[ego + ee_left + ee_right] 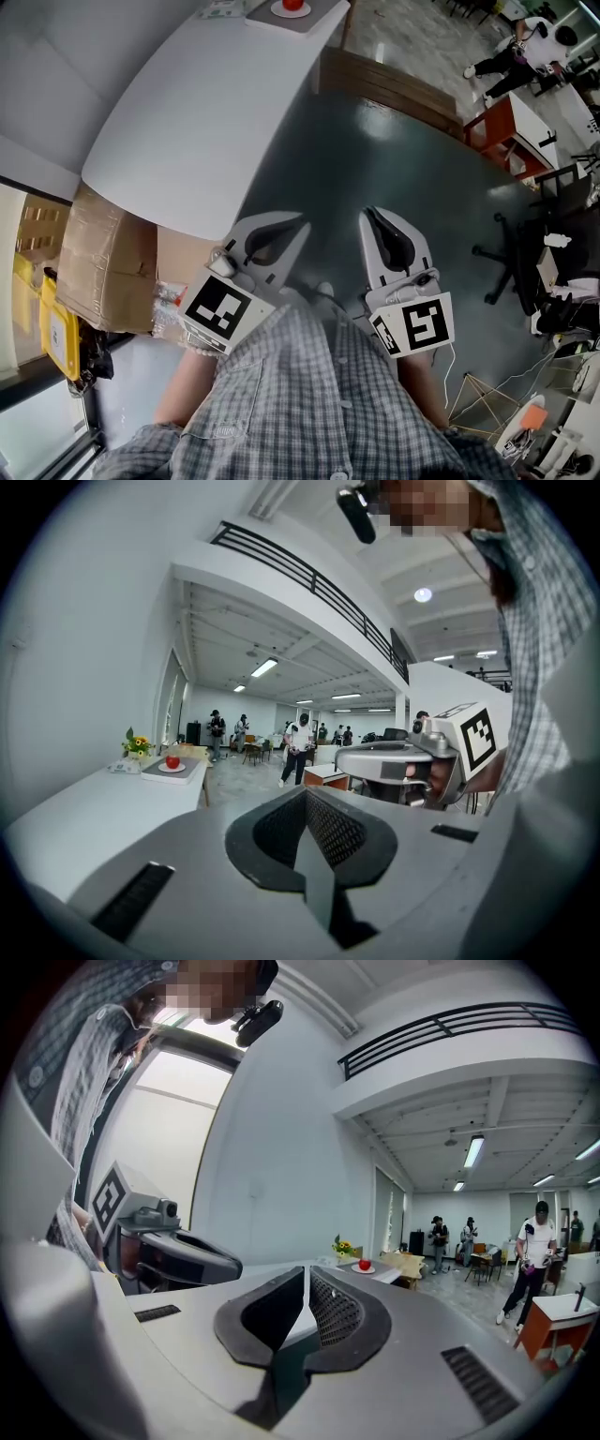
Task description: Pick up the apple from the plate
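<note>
A red apple point(293, 4) lies on a white plate point(281, 11) on a grey tray at the far end of the long white table point(206, 103). It shows small in the left gripper view, apple point(172, 760) on plate point(172, 769), and in the right gripper view, apple point(365, 1265). I hold both grippers close to my body, over the dark floor, well short of the apple. The left gripper point(300, 223) point(306, 794) is shut with nothing in it. Beside it, the right gripper point(368, 214) point(307, 1272) has its jaws together, holding nothing.
A cardboard box point(108, 262) stands under the table's near end at my left. A small bunch of flowers point(137, 745) sits by the tray. An office chair point(506, 258) and a red-brown desk point(506, 131) stand to the right. Several people point(300, 747) are far down the hall.
</note>
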Demonstrator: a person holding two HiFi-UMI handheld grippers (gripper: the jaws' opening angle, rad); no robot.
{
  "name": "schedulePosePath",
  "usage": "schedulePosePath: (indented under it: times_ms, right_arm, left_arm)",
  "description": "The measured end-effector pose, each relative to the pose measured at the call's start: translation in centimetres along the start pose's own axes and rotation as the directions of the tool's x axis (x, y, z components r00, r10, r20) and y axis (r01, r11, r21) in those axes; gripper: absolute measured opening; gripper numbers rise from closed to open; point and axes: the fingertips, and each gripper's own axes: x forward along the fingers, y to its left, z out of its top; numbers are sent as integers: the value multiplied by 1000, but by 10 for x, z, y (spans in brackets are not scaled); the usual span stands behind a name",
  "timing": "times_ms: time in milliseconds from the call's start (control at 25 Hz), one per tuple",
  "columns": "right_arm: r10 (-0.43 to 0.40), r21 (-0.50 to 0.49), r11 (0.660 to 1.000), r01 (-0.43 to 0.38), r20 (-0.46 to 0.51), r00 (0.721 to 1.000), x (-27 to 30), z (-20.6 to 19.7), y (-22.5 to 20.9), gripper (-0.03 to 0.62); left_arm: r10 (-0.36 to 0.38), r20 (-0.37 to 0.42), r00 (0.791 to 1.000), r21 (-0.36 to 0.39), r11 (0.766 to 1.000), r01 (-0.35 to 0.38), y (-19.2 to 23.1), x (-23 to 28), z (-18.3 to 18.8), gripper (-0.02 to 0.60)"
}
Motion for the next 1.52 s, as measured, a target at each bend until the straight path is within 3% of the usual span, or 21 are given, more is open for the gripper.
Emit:
schedulePosePath:
  times_ms: [240,360,520,1000,1520]
  right_arm:
    - [-54,14,998,54,-7,999,-3,-4,7,32]
    - [-78,36,996,78,-8,997,-2,-6,4,32]
    - [-83,37,996,83,-9,997,2,-5,-2,32]
    - [-11,8,1000,11,13,1000,37,-5,-32,32]
    - [82,-24,996,-82,15,997,77,-6,-112,32]
  left_arm:
    - [-40,-15,999,-2,999,40,5,-14,-8,8]
    - [-34,-17,999,27,999,34,11,-14,-7,8]
    - [-14,-11,1000,12,1000,14,17,-13,-6,9]
    - [71,-5,997,0,997,-71,42,16,5,8]
    - [151,37,988,-13,988,-151,66,95,40,8]
